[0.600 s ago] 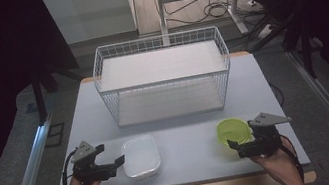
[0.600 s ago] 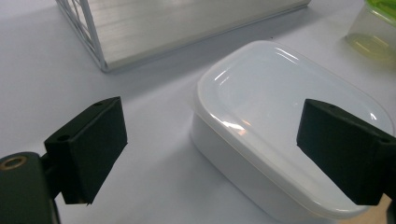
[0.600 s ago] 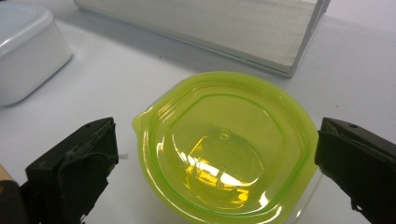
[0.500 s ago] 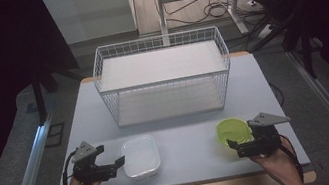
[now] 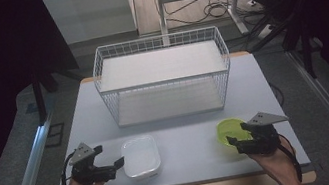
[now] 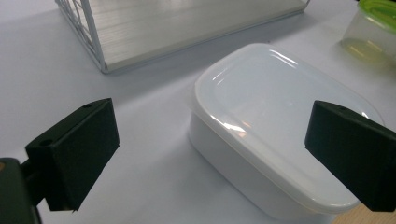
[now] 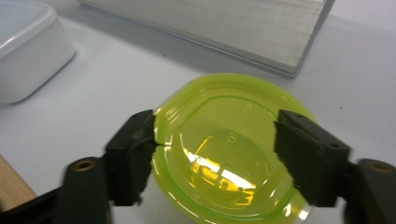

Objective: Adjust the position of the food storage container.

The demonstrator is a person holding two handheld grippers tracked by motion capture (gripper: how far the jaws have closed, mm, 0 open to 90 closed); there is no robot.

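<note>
Left gripper – blocky matte-black jaws spread wide, nothing pinched. White rounded-rect plastic container w/ glossy, translucent snap-on lid lies between & just ahead of them, nearer the right jaw, pads clear of it.

Right gripper – jaws straddle round lime-green translucent plastic tub, one at each side of its ribbed lid rim, apparently touching; can't tell if they press.

Beyond both pairs of jaws: white wire basket, flat pale floor, on smooth grey-white table.
</note>
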